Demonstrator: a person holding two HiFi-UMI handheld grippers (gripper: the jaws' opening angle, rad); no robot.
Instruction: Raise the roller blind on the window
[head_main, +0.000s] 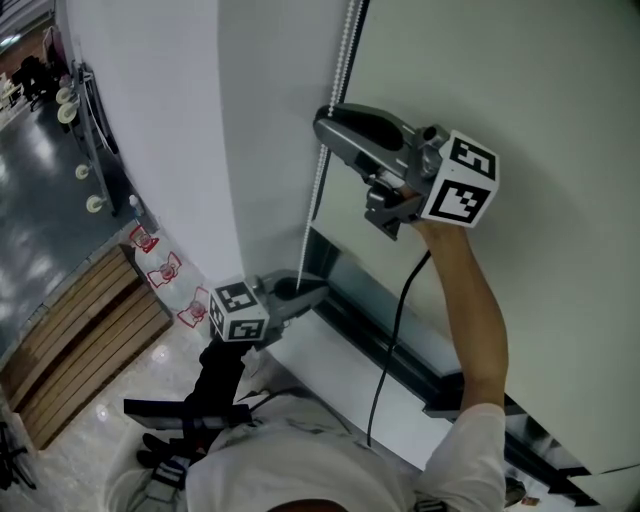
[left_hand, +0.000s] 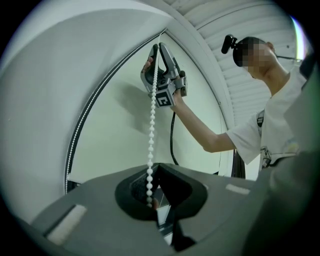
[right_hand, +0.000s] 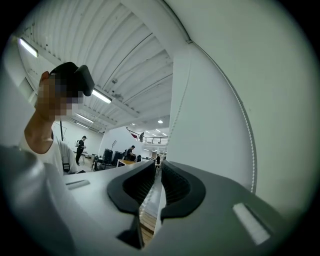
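- The jaws of the left gripper (left_hand: 155, 169) were closed on the bead chain (left_hand: 151, 125). The white beads ran down into the black pads and stopped there.
- The jaws of the right gripper (right_hand: 157, 167) stood a little apart, leaving a narrow slot between the ribbed pads. The chain passed through that slot, and I could not see the pads pressing on it.
- The right gripper was the higher of the two. The person's right arm (head_main: 478, 310) was stretched up to hold it against the chain, close to the blind.
- The left gripper sat lower on the same strand, near the bottom corner of the window, pointing about level.
- Between the two grippers the chain hung straight and looked taut.
- A second strand of chain (left_hand: 75, 140) ran along the edge of the opening, well to the side of the gripped one.
- The roller blind (head_main: 550, 90) was down. Its pale greenish fabric covered the window behind the right gripper as far as the dark frame (head_main: 400, 350) at the foot.
- A white wall (head_main: 150, 110) lay on the other side of the chain from the blind.
- A black cable (head_main: 395, 320) trailed from the right gripper down past the frame towards the person.
- Wooden slats (head_main: 80, 335) lay on the glossy floor beyond the left gripper.
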